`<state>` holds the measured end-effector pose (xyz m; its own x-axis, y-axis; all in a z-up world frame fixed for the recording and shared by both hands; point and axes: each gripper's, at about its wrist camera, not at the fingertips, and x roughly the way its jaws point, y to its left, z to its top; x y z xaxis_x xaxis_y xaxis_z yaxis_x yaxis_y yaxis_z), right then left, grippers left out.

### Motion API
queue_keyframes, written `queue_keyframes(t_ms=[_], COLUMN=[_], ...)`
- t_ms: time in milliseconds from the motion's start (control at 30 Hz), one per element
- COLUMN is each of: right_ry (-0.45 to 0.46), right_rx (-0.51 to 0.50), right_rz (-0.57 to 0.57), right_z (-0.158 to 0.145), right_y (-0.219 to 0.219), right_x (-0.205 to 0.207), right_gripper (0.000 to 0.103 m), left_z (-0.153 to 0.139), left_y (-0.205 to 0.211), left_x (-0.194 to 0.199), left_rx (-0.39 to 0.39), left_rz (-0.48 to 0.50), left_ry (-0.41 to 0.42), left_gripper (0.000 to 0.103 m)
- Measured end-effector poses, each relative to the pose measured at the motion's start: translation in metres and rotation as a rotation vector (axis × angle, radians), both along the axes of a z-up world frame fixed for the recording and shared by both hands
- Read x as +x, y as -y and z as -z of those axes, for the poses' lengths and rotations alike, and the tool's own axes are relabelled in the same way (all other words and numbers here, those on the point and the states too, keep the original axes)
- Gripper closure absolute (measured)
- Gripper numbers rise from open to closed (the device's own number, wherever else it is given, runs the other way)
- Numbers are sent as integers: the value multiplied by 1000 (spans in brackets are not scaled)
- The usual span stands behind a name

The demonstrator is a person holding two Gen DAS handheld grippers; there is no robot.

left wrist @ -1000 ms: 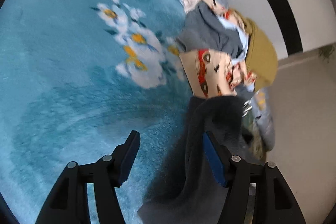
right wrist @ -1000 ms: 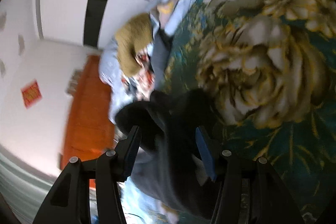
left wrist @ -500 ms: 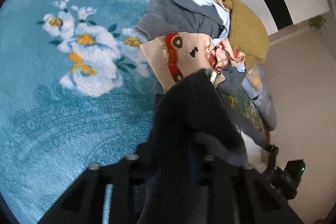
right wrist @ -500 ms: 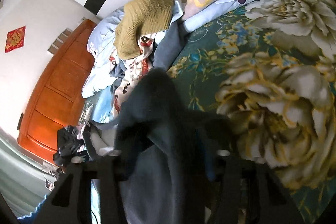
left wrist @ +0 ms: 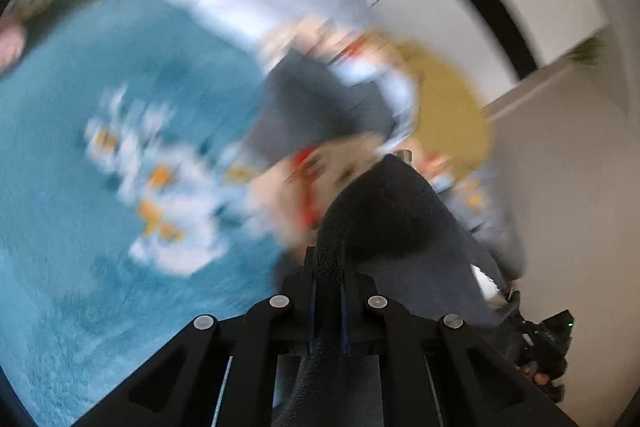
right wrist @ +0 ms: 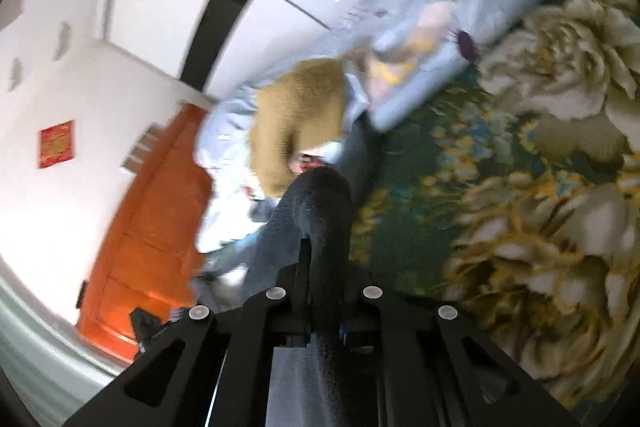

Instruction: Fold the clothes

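Observation:
A dark grey fleece garment [left wrist: 392,215] bulges up out of my left gripper [left wrist: 329,269], whose jaws are shut on a fold of it. The same dark grey garment [right wrist: 320,203] rises from my right gripper [right wrist: 326,267], also shut on its cloth. Between the two grips the garment hangs lifted off the bed. Behind it lies a heap of clothes: a mustard knit [left wrist: 448,107], a grey top [left wrist: 320,111] and a cream piece with red cars [left wrist: 304,167]. The mustard knit [right wrist: 296,123] shows in the right wrist view too. Both views are blurred by motion.
A teal blanket with white flowers [left wrist: 100,187] covers the bed on the left. A dark green bedspread with large pale peonies [right wrist: 540,187] lies to the right, with a pale blue floral pillow [right wrist: 460,11] behind. An orange wooden cabinet [right wrist: 148,227] and white walls stand beyond.
Both grippers went from open around the dark garment to shut on it. Both have since lifted and shifted with the cloth, and the clothes heap now looks nearer in each view.

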<state>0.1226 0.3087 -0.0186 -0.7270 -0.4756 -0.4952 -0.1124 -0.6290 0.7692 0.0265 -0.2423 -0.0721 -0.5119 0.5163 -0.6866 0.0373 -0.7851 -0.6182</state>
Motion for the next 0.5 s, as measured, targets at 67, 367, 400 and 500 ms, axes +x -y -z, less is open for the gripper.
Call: queue_keyframes(t_ms=[67, 367, 400, 500], right_ry=[108, 214, 213, 215], right_rx=[-11, -47, -44, -66], right_rz=[10, 30, 28, 31], right_z=[30, 69, 69, 73], right_y=[0, -3, -3, -3], right_x=[-7, -7, -7, -6], right_gripper=[95, 95, 94, 94], left_z=[24, 36, 36, 39], left_y=[-1, 4, 3, 8], left_x=[1, 0, 0, 7], left_rx=[-35, 26, 34, 79], left_rz=[2, -10, -10, -31], left_ry=[71, 116, 116, 133], left_gripper=[94, 94, 93, 90])
